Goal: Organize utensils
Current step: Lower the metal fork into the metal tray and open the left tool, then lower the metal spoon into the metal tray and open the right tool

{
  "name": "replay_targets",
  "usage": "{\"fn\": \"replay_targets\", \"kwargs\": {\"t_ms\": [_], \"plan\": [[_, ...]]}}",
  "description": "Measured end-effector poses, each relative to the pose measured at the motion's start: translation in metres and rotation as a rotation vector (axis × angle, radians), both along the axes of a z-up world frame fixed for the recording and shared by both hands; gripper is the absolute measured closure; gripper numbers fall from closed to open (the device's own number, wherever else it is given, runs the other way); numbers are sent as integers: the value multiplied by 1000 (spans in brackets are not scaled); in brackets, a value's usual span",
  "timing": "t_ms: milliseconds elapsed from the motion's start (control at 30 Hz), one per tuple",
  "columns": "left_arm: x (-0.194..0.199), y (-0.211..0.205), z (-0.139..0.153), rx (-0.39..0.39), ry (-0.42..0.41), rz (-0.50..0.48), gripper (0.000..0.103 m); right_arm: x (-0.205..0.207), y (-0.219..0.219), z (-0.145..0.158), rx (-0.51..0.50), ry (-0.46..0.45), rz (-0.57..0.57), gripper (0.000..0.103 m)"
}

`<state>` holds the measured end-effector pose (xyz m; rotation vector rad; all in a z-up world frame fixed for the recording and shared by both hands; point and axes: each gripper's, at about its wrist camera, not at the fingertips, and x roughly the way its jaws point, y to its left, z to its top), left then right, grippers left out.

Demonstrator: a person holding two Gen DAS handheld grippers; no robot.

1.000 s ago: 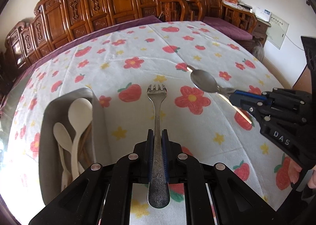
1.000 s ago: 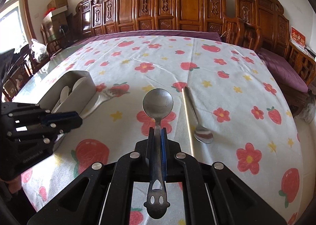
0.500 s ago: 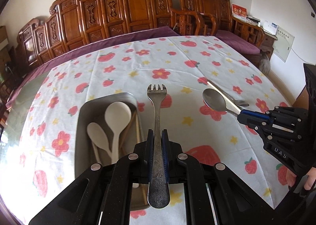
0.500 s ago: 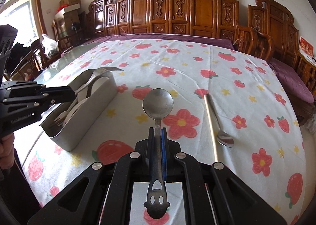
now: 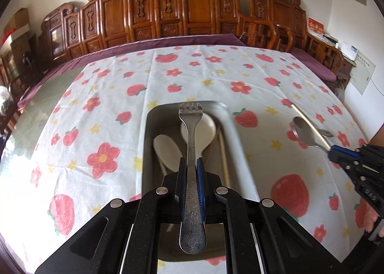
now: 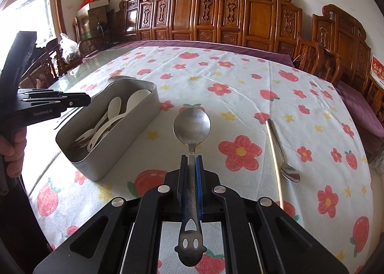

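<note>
at the centre of the left wrist view, the left gripper (image 5: 190, 166) is clamped on a metal fork (image 5: 191, 144), tines pointing away, held over the grey bin (image 5: 240, 144) that fills the middle of the frame. inside the bin lie white plastic spoons (image 5: 199, 128) and a wooden chopstick (image 5: 224, 154) along its right wall. in the middle of the right wrist view, the right gripper (image 6: 190, 166) is closed tight on a steel spoon (image 6: 191, 127), bowl forward, over the strawberry tablecloth (image 6: 312, 110), with the bin at centre left of that frame. at the right of that frame a small metal spoon (image 6: 286, 166) and a loose chopstick (image 6: 274, 154) lie on the cloth, touching or nearly so.

the risks, as i judge them: the fork sits long and level over the bin, so if the jaws part at this height it may strike the far rim or land across the white spoons and tip out. the fork handle pokes back past the fingers, so a shallow hold could let it swing as it drops. both grippers head for one narrow bin, and the steel spoon, at the right edge of the left view, could knock the fork or the other tool if both go in together. the thin loose chopstick may roll when grasped.

readable writing: "genrobot.ai" on the left gripper's side at the left edge of the right view; "das" on the right gripper at the lower right of the left view. wall signs and the red card are too small to read.
</note>
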<state>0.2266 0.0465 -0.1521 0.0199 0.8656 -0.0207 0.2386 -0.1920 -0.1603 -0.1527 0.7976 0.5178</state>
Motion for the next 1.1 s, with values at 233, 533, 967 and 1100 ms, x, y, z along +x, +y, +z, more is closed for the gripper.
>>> {"fn": "replay_targets", "kwargs": {"t_ms": [233,533,967,1100], "plan": [[9,14,-27,-22,31,33,96,5,3,-10,-19,19,-11,96],[18,19,-38,-35,64,46,95,3,6,-21,-51,39,-38,96],[11,30,-15,-46,20,34,95,-11,21,-18,-78,54,-54,96],[1,35,2,-43,-16,-5,95,-18,33,-10,-83,49,-49,96]]}}
